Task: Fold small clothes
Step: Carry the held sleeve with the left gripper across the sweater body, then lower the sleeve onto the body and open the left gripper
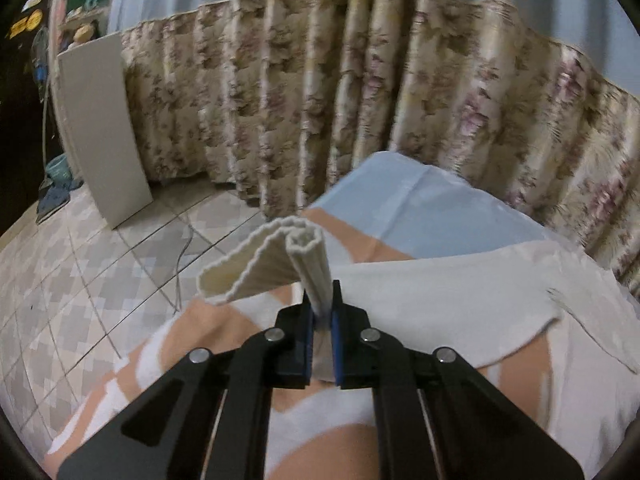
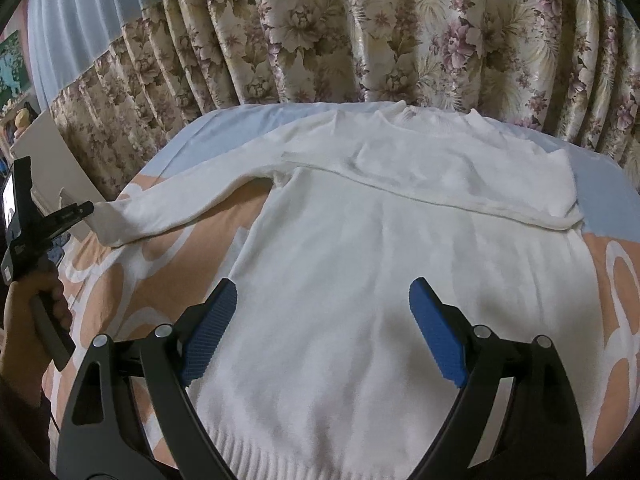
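A white knit sweater (image 2: 360,248) lies flat on the bed, hem toward me. Its right sleeve (image 2: 460,184) is folded across the chest. Its left sleeve (image 2: 180,204) stretches out to the left. My left gripper (image 1: 322,312) is shut on the ribbed cuff (image 1: 280,256) of that sleeve and holds it lifted off the bed; it also shows in the right wrist view (image 2: 86,210) at the sleeve's end. My right gripper (image 2: 322,320) is open and empty above the sweater's lower body.
The bed sheet (image 2: 132,280) is peach and white, with a blue part (image 1: 420,208) at the far end. Floral curtains (image 2: 360,32) hang close behind the bed. A tiled floor (image 1: 80,272) and a leaning white board (image 1: 100,128) are to the left.
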A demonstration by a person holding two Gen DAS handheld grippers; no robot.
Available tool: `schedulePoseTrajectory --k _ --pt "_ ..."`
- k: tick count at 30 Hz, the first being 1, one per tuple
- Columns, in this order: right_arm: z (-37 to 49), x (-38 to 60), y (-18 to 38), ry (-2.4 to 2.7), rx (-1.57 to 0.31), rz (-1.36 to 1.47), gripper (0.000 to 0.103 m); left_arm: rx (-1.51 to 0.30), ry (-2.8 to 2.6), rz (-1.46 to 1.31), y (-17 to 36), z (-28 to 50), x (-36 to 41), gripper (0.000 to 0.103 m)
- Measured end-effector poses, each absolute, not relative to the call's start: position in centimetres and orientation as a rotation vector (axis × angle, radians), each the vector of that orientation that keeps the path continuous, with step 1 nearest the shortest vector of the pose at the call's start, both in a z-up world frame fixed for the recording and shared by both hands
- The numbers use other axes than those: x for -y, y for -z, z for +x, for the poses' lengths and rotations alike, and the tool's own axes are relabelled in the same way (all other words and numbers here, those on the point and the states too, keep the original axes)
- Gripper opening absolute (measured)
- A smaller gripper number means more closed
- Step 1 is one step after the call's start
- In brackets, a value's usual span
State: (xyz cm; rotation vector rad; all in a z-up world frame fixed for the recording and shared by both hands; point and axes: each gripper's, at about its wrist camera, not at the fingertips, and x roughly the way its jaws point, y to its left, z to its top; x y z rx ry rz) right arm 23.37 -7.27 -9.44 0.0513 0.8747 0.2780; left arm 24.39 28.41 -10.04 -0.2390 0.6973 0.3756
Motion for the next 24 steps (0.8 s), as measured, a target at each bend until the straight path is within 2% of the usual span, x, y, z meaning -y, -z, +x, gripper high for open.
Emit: schedulePoseTrajectory --k 24 --pt "29.5 23.4 9.6 -0.098 -0.839 0.148 0.089 -0.744 -0.052 0.002 9.2 37.6 1.1 0.007"
